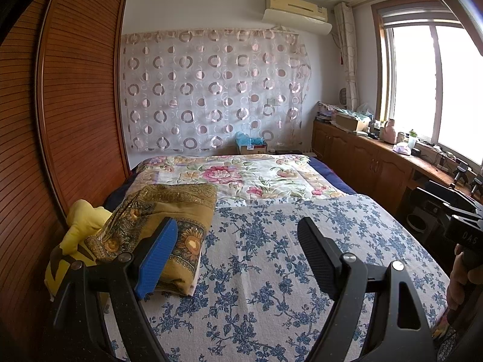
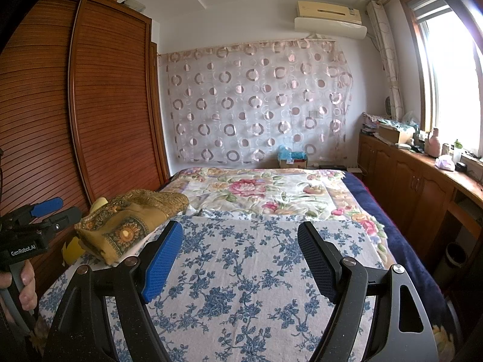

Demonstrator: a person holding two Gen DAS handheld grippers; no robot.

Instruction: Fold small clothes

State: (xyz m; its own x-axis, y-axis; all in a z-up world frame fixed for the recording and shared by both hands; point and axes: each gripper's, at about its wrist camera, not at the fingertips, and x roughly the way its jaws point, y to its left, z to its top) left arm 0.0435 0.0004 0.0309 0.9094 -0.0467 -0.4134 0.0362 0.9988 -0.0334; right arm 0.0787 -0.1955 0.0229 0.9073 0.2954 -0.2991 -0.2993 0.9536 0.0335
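Note:
A folded mustard-brown patterned cloth lies at the left edge of the bed, with a yellow garment bunched beside it by the wardrobe. In the right wrist view the brown cloth and a bit of the yellow garment show at left. My left gripper hovers open above the blue-flowered sheet, its left pad just in front of the brown cloth, nothing between the fingers. My right gripper is open over the same sheet, also empty.
A wooden slatted wardrobe stands close along the bed's left side. A floral quilt covers the far half of the bed. Wooden cabinets with clutter run under the window at right. A hand holds the other gripper's handle.

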